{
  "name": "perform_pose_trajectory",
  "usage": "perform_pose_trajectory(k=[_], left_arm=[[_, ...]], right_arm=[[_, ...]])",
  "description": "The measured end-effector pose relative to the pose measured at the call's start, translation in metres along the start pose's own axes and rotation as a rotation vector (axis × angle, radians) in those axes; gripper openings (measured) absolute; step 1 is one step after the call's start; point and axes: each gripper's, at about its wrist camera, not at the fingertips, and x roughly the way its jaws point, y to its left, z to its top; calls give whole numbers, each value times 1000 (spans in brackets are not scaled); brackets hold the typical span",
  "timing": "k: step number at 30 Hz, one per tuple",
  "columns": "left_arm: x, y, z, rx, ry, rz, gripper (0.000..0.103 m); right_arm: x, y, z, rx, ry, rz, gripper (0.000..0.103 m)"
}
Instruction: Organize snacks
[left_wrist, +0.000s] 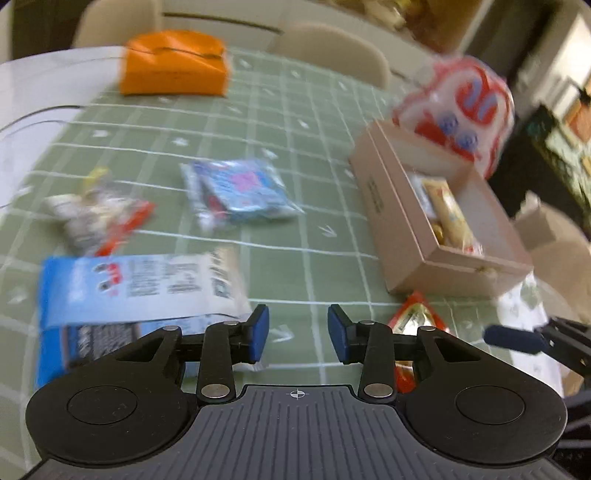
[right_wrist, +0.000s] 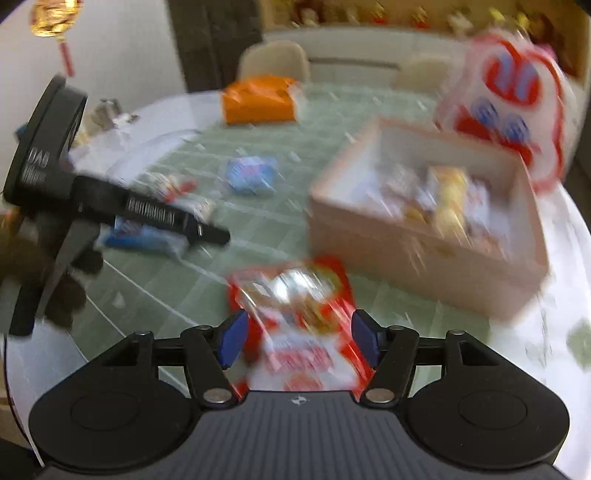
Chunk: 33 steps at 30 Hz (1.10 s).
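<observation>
1. A table covered with a green checked cloth (left_wrist: 288, 122) carries the scattered snacks; both views are blurred.
2. The left gripper (left_wrist: 298, 334) hangs above the cloth near the table's near edge. Its jaws stand partly apart, with only bare cloth between the blue pads; it holds nothing.
3. Just beside the left jaw lies a blue and white packet (left_wrist: 136, 291), flat on the cloth and apart from the pads.
4. Further in, toward the middle of the table, lie a light blue packet (left_wrist: 240, 192) and a crumpled white and red wrapper (left_wrist: 96, 218).
5. An orange box (left_wrist: 173, 64) sits by the far edge.
6. An open pink box (right_wrist: 417, 236) stands toward the right edge of the table, with several snacks inside. A red and white bag (right_wrist: 517, 107) stands just behind it.
7. The right gripper (right_wrist: 299, 339) hovers over a red snack packet (right_wrist: 303, 306), which lies on the cloth just in front of the pink box.
8. Its jaws stand about half apart, one on each side of the packet; the blur hides whether the pads touch it.
</observation>
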Motion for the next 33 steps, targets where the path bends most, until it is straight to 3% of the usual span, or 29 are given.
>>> perform_pose_trajectory(k=[4, 7, 11, 14, 19, 20, 23, 25, 27, 28, 29, 30, 33], left_arm=[[-36, 36, 4, -65, -93, 132, 41], [-52, 76, 11, -164, -123, 186, 41], [-55, 117, 26, -247, -140, 157, 41], [-48, 134, 47, -262, -160, 123, 41], [-18, 154, 73, -285, -121, 99, 41], [-10, 157, 77, -289, -108, 84, 41], [11, 157, 83, -273, -67, 72, 41], [19, 153, 87, -248, -57, 58, 41], [25, 145, 89, -218, -35, 47, 41], [27, 142, 88, -203, -20, 39, 41], [29, 138, 87, -187, -4, 30, 41], [31, 133, 84, -168, 9, 20, 41], [27, 122, 74, -136, 15, 2, 42]], right_arm=[[14, 31, 41, -56, -52, 81, 62], [40, 46, 85, -7, -54, 76, 63], [101, 62, 141, 31, -27, 16, 67], [150, 67, 157, 21, 14, -79, 67], [197, 68, 155, 13, 118, -132, 69], [202, 66, 151, 35, 130, -121, 75], [198, 68, 142, 30, 87, -126, 76], [196, 72, 141, -7, 92, -120, 69], [189, 76, 140, -64, 82, -120, 41], [182, 77, 139, -81, 75, -115, 34], [175, 76, 140, -84, 74, -98, 13], [169, 74, 140, -77, 86, -73, 8], [159, 68, 135, -75, 81, -53, 9]])
